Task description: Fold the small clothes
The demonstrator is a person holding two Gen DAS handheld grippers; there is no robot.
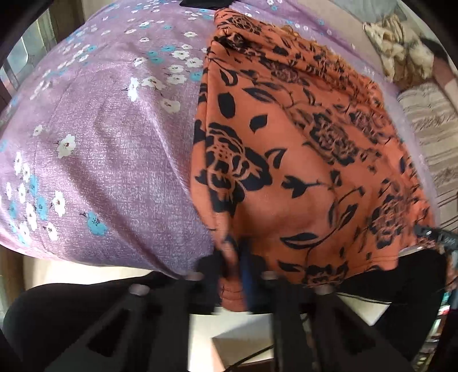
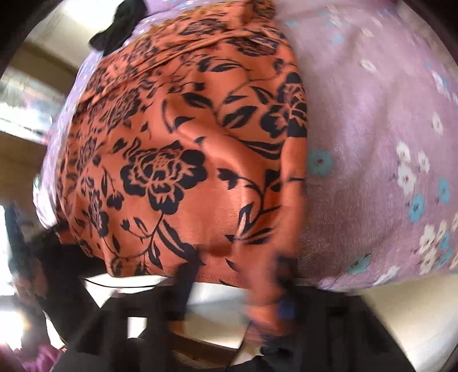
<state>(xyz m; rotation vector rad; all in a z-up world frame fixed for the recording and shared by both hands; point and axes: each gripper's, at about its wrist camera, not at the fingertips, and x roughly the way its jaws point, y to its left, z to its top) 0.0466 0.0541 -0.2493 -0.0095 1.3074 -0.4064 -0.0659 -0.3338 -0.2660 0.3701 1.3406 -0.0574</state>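
Black fingers (image 1: 229,266) of our left gripper (image 1: 232,274) sit right under the lens, pinched tight on the near left corner of the orange garment with black flowers (image 1: 300,160), a tuck of its hem bunched between them. Our right gripper (image 2: 237,274) does the same at the near right corner: its fingers (image 2: 187,274) are clamped on a fold of the same hem, though motion blur there hides the exact bite. We read both grippers as grasping cloth, neither hanging loose. Most of the garment lies spread on the lilac bedsheet with white and blue blossoms (image 1: 108,143), its near hem at the bed's front edge, where we hold it, and its body running away from us up the bed toward a gathered, frayed far end. So its long axis points straight ahead of both sets of fingers, and the two grips stand side by side across its width, neither hand clearly nearer to the far end. Beyond that end a dark piece of clothing (image 2: 120,25) lies on the sheet, and a cream crumpled cloth (image 1: 398,48) sits off to the right. We judge that the fold turns on carrying this near hem forward along that axis, both hands level, so the edges meet squarely.
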